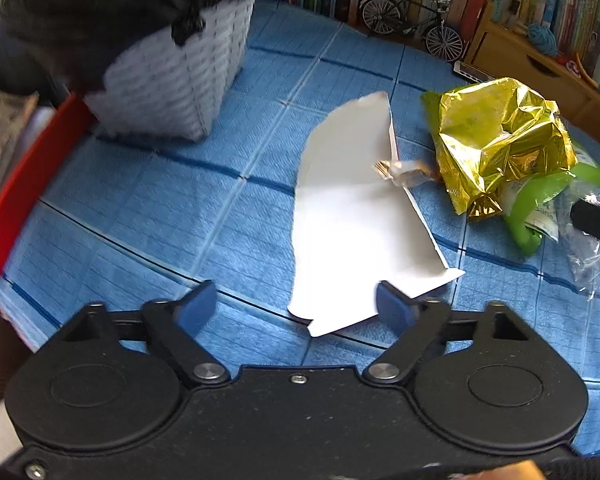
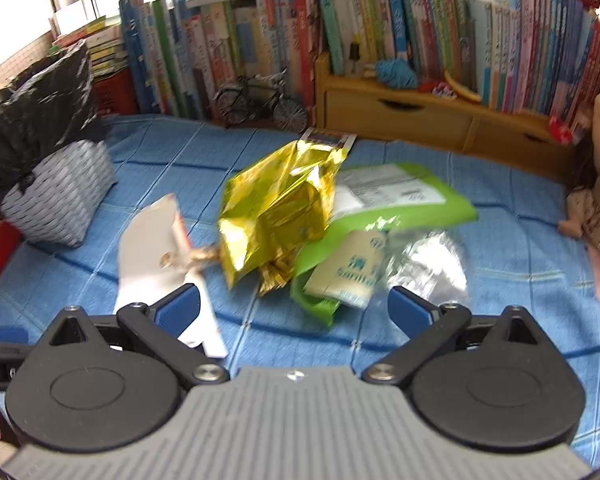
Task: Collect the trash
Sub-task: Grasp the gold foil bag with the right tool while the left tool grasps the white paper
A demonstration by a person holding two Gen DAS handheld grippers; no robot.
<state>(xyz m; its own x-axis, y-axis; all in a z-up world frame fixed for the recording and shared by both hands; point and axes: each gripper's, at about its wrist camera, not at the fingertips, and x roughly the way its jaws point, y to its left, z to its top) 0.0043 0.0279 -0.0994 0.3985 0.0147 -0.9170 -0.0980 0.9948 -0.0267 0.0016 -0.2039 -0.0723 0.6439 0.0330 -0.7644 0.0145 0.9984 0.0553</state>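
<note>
The paper sheet (image 1: 352, 216) lies flat on the cloth-covered table (image 1: 148, 208). A small wrapper (image 1: 404, 172) rests on its right edge. Right of the sheet lies the foil bag (image 1: 500, 140), partly on top of the flat pouch (image 2: 404, 200). The lined basket (image 1: 180, 84) stands at rear left. The model bicycle (image 2: 260, 100) stands behind, before the books (image 2: 380, 20).
</note>
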